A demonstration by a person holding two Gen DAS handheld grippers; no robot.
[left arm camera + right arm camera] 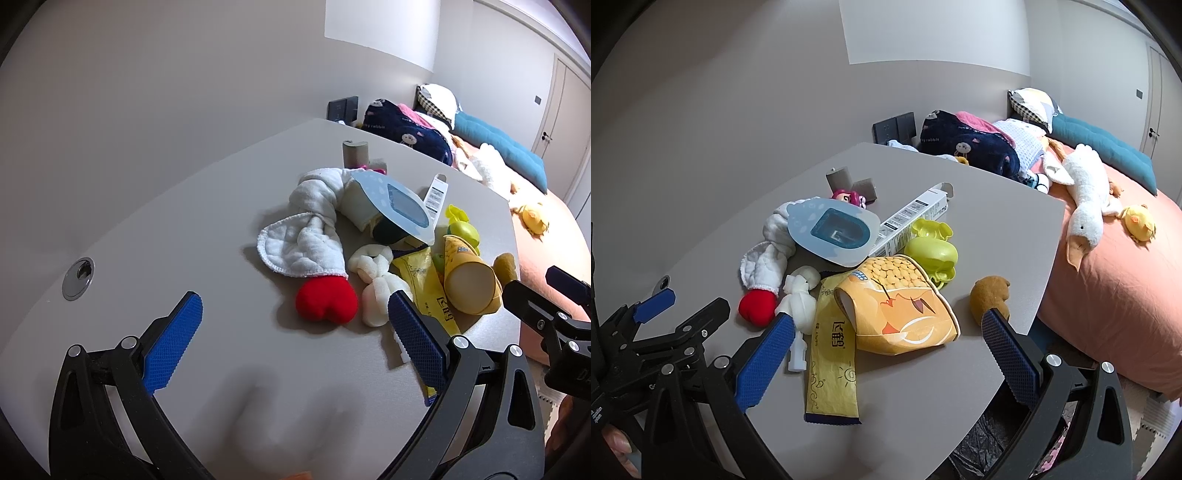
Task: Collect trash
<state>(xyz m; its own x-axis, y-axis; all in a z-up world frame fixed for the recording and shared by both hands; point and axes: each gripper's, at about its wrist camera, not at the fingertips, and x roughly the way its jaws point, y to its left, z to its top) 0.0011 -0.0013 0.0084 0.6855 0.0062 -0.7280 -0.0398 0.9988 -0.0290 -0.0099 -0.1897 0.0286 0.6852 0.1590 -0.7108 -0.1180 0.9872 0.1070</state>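
A grey desk (923,406) strewn with toys and wrappers.
A knotted white cloth (764,262), a red plush heart (755,304), white foam pieces (799,291), a yellow wrapper (831,365), a corn-printed carton (905,306), a long white box (916,218), a green plastic toy (932,251) and a brown plush (991,295) are spread over it.

Both wrist views low over grey table (155,229), facing bed (1115,295); right nearer; shared: central clutter, red plush (327,301).
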